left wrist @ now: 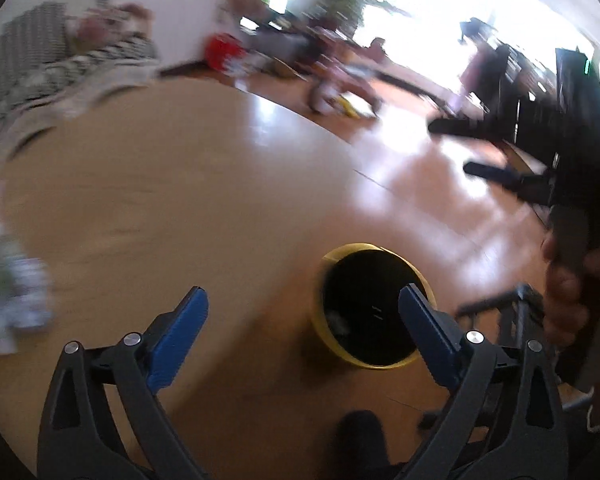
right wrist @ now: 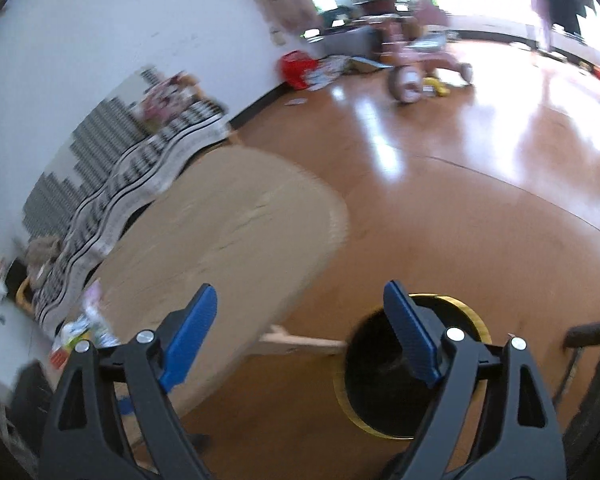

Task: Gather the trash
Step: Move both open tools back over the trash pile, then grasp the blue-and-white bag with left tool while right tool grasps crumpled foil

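Observation:
A yellow bin [left wrist: 319, 316] with a black liner stands on the floor beside the round wooden table [left wrist: 160, 184]. Something pale and crumpled [left wrist: 338, 322] lies inside it. My left gripper [left wrist: 304, 295] hangs above the table edge and the bin, open, nothing between its blue pads. My right gripper [right wrist: 300, 290] is open and empty too, with the bin [right wrist: 474, 320] below its right finger. Blurred wrappers [left wrist: 12, 300] lie on the table at the far left, and in the right wrist view this trash [right wrist: 80, 330] sits at the table's [right wrist: 240, 224] near left edge.
A hand [left wrist: 562, 284] holds the other gripper at the right edge. A striped sofa cover [right wrist: 140, 168] runs along the white wall. On the shiny wooden floor farther off stand a pink tricycle [right wrist: 412, 76] and a red box [right wrist: 296, 68]. A dark chair frame [right wrist: 588, 334] is right of the bin.

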### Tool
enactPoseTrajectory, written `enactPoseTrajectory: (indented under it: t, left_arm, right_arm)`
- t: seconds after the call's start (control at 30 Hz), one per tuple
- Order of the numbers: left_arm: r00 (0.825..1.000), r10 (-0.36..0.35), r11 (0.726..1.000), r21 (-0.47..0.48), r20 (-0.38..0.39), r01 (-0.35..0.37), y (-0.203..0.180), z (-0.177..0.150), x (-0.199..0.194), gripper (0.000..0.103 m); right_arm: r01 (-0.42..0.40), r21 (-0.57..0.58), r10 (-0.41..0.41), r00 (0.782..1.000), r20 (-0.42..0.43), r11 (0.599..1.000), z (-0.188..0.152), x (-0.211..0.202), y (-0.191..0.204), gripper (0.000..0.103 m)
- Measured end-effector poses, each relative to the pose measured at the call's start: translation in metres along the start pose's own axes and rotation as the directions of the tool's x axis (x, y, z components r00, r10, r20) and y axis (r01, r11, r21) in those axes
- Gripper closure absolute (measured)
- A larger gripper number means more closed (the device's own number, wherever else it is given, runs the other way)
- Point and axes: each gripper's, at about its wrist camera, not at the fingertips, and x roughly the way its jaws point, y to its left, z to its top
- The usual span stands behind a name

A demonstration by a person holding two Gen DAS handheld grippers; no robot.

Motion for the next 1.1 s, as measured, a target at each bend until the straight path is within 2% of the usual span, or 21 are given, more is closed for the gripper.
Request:
enactPoseTrajectory:
  t: [0.07,0.13,0.27,0.37,0.43,0.5,0.53,0.6,0.7,0.8,0.97,1.1]
  left_arm:
    - [0.997,0.067,0.996,-0.06,0.04,-0.065,0.04,-0.002,-0.032,0.009]
    - [0.985,0.153,0.979,-0.147,0.076,-0.14,0.088,-0.007,-0.067,0.009]
    - [0.946,0.309,0.922,-0.275,0.1,-0.272,0.17,-0.024,-0.124,0.009]
    - [0.9,0.429,0.852,-0.368,0.08,-0.373,0.231,-0.047,-0.161,0.009]
    - [0.877,0.477,0.816,-0.4,0.058,-0.417,0.264,-0.054,-0.177,0.009]
    - [0.863,0.504,0.781,-0.436,0.019,-0.447,0.295,-0.064,-0.185,0.009]
    - [0.863,0.505,0.765,-0.465,0.003,-0.446,0.312,-0.069,-0.188,0.009]
    - [0.867,0.498,0.753,-0.49,-0.013,-0.44,0.335,-0.075,-0.19,0.009]
    - [0.853,0.521,0.73,-0.5,-0.035,-0.466,0.359,-0.072,-0.182,0.009]
    - [0.86,0.51,0.728,-0.517,-0.032,-0.451,0.377,-0.07,-0.171,0.009]
    - [0.859,0.509,0.728,-0.508,-0.048,-0.46,0.403,-0.079,-0.147,0.009]
    - [0.859,0.506,0.717,-0.516,-0.078,-0.469,0.419,-0.08,-0.125,0.009]
  right_arm:
    - [-0.046,-0.073,0.044,0.999,-0.029,0.996,-0.008,0.014,0.048,0.021]
    - [-0.095,-0.136,0.087,0.994,-0.058,0.986,-0.019,0.025,0.091,0.021]
    - [-0.178,-0.24,0.153,0.981,-0.12,0.954,-0.042,0.048,0.173,0.021]
    - [-0.224,-0.289,0.182,0.969,-0.166,0.931,-0.059,0.064,0.221,0.021]
    - [-0.239,-0.313,0.188,0.964,-0.187,0.919,-0.067,0.073,0.242,0.021]
    - [-0.248,-0.332,0.186,0.961,-0.207,0.91,-0.076,0.084,0.263,0.021]
    - [-0.251,-0.339,0.184,0.959,-0.218,0.907,-0.082,0.089,0.272,0.021]
    - [-0.25,-0.351,0.174,0.956,-0.234,0.902,-0.079,0.104,0.286,0.021]
    - [-0.241,-0.372,0.154,0.957,-0.247,0.896,-0.088,0.116,0.295,0.021]
    - [-0.234,-0.382,0.141,0.956,-0.256,0.894,-0.091,0.126,0.301,0.021]
    - [-0.227,-0.391,0.12,0.953,-0.279,0.892,-0.095,0.143,0.305,0.021]
    - [-0.223,-0.42,0.102,0.951,-0.291,0.88,-0.102,0.152,0.311,0.021]
